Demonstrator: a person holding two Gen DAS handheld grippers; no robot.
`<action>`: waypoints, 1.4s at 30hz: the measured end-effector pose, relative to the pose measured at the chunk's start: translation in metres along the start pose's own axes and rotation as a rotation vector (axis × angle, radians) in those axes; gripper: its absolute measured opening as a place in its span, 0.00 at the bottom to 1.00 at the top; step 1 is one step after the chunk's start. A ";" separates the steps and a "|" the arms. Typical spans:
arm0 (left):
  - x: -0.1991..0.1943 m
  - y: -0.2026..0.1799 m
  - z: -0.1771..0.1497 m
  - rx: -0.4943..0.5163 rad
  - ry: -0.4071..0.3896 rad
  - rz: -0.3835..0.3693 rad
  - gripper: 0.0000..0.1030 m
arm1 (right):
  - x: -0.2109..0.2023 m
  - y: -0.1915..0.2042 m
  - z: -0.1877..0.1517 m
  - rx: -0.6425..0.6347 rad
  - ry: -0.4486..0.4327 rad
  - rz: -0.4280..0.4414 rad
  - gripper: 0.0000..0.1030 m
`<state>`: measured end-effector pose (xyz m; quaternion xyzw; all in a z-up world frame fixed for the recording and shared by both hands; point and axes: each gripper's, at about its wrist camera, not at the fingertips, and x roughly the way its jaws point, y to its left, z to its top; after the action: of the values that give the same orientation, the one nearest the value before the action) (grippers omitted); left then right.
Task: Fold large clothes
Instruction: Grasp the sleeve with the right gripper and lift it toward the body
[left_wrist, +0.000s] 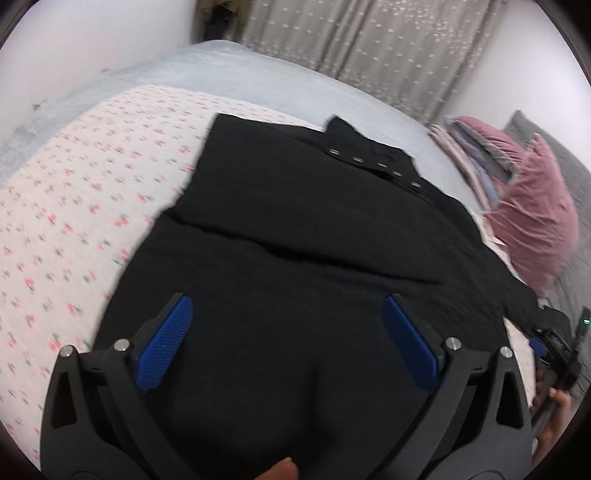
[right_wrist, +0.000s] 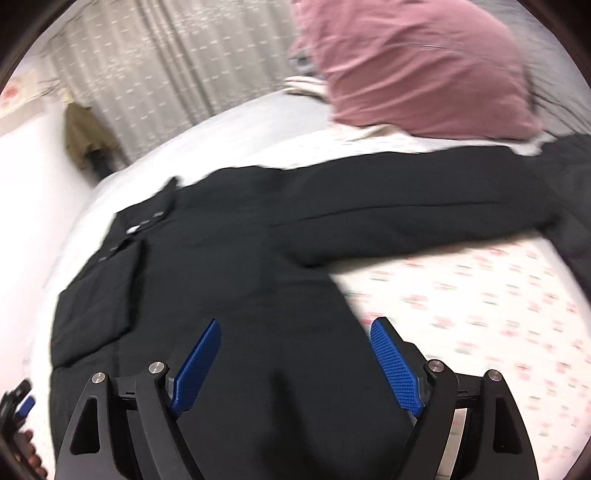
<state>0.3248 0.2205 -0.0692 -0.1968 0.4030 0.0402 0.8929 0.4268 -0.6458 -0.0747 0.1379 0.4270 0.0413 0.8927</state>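
Bedding covers the whole scene: a floral sheet (left_wrist: 74, 206) with small pink flowers lies over a pale blue bedspread (left_wrist: 229, 70), and a black garment (left_wrist: 295, 240) is spread flat on top of it. Beyond the garment's far edge, a dusty-pink pillow (right_wrist: 417, 70) rests on a stack of folded fabrics (left_wrist: 469, 155). Beige patterned curtains (left_wrist: 369, 40) hang behind the bed, and an olive-green cloth (right_wrist: 85, 136) hangs against the white wall beside them.

The garment has a row of small metal snaps (left_wrist: 376, 164) along one edge, and one long sleeve (right_wrist: 424, 206) stretches out toward the pillow, with its end lying just below it. Nothing lies on top of the garment.

The left gripper (left_wrist: 288, 339) hovers above the garment's body, its blue pads (left_wrist: 166, 343) spread wide apart with nothing between them. The right gripper (right_wrist: 295, 365) also hangs over the garment, near where the sleeve joins the body, its blue pads (right_wrist: 397, 369) likewise apart and gripping nothing. Motion blur softens both views.
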 end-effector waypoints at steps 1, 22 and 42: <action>-0.001 -0.003 -0.007 0.005 -0.005 -0.023 0.99 | -0.004 -0.010 -0.002 0.013 -0.008 -0.020 0.82; 0.047 -0.010 -0.040 0.053 0.009 0.002 0.99 | 0.043 -0.203 0.036 0.384 -0.115 -0.092 0.82; 0.036 -0.016 -0.042 0.117 0.050 -0.017 0.99 | 0.005 -0.147 0.067 0.131 -0.325 -0.058 0.07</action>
<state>0.3234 0.1864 -0.1157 -0.1487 0.4250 0.0040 0.8929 0.4755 -0.8002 -0.0798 0.1881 0.2825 -0.0351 0.9400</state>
